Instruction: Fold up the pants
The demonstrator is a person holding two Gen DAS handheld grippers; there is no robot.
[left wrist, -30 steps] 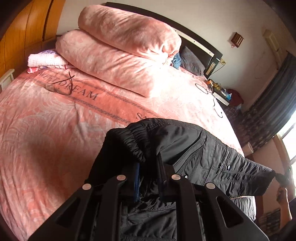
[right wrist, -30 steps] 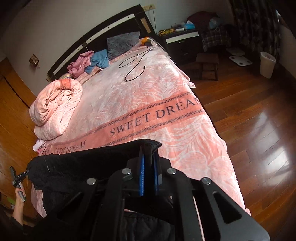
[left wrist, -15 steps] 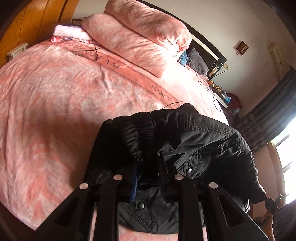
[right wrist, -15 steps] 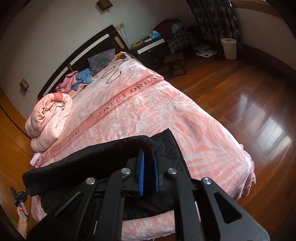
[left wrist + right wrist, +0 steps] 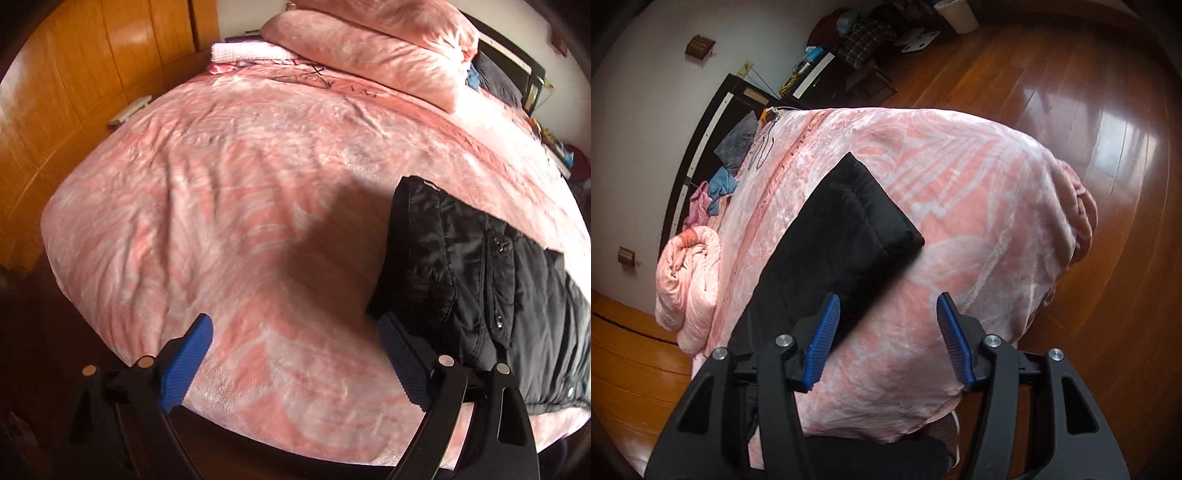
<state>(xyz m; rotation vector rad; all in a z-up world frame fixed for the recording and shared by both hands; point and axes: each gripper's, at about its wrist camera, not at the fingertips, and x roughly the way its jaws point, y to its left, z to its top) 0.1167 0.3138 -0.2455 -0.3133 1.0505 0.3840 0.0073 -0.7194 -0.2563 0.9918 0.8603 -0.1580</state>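
Two hand-held grippers, both with blue-padded fingers spread apart and empty. Left gripper [image 5: 295, 363]: bare blanket between its fingers; black padded nylon pants [image 5: 480, 288] lie to its right, the right finger just beside the gathered waistband. Right gripper [image 5: 886, 339]: the pants [image 5: 834, 236] lie ahead and to its left, its left finger over their edge. Long axis: runs across the foot of the pink patterned fleece bed cover [image 5: 240, 184], roughly from one gripper to the other. Appearance: flat, quilted, zip pocket visible; already doubled, by my judgement. Far: rolled pink duvet [image 5: 687, 280].
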